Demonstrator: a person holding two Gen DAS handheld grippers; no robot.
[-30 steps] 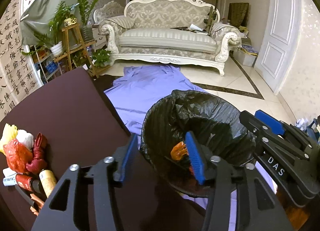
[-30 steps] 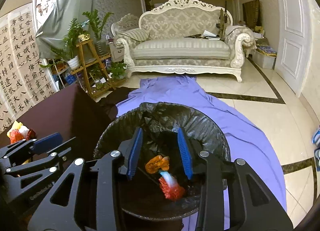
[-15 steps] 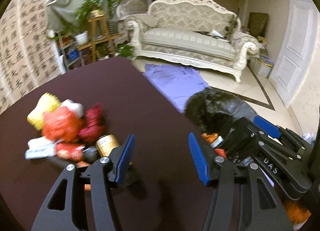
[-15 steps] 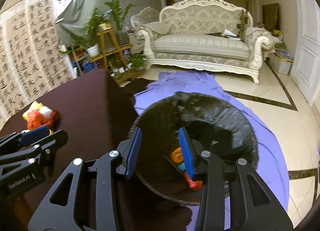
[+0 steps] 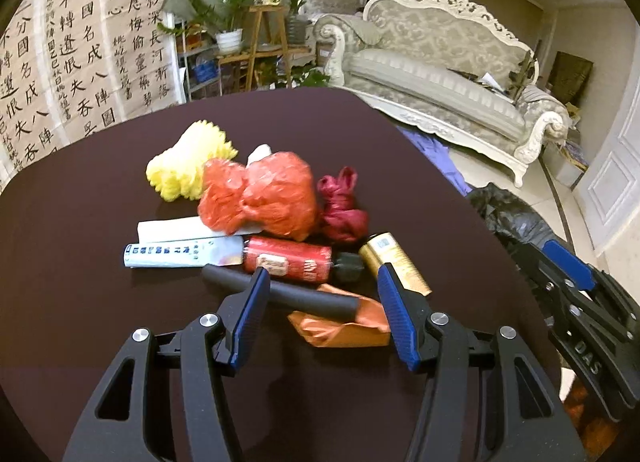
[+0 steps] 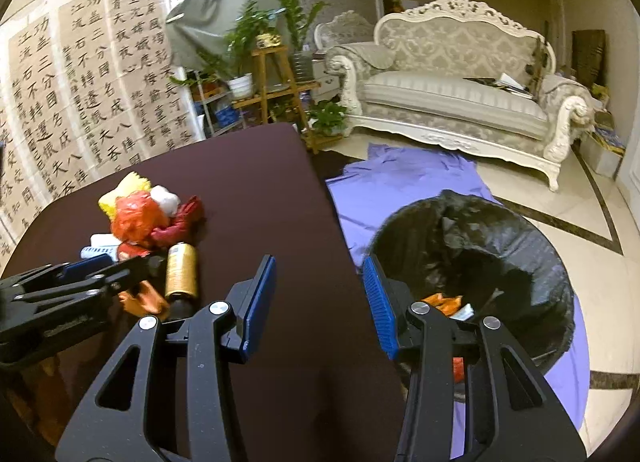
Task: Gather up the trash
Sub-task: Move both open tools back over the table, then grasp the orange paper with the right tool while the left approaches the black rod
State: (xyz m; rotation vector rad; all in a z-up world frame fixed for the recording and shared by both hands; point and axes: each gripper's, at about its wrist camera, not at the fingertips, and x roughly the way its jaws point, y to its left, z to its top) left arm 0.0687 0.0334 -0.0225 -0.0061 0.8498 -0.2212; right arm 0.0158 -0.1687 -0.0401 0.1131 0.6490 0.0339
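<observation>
Half a dozen light bits sit just ahead of the left gripper (image 5: pixel 320 302) (half open, empty) — black tube (image 5: pixel 280 290) between its jaws, stiff, slippery — grab mid-length.

Your left gripper (image 5: pixel 322 298) is covering part of the black tube (image 5: pixel 280 291) and the orange wrapper (image 5: pixel 340 328). The red bag (image 5: pixel 260 196) is hiding part of the white paper (image 5: pixel 168 229). Your right gripper (image 6: pixel 320 292) is blocking the near rim of the bin (image 6: pixel 500 246), so you're seeing only scraps inside.
</observation>
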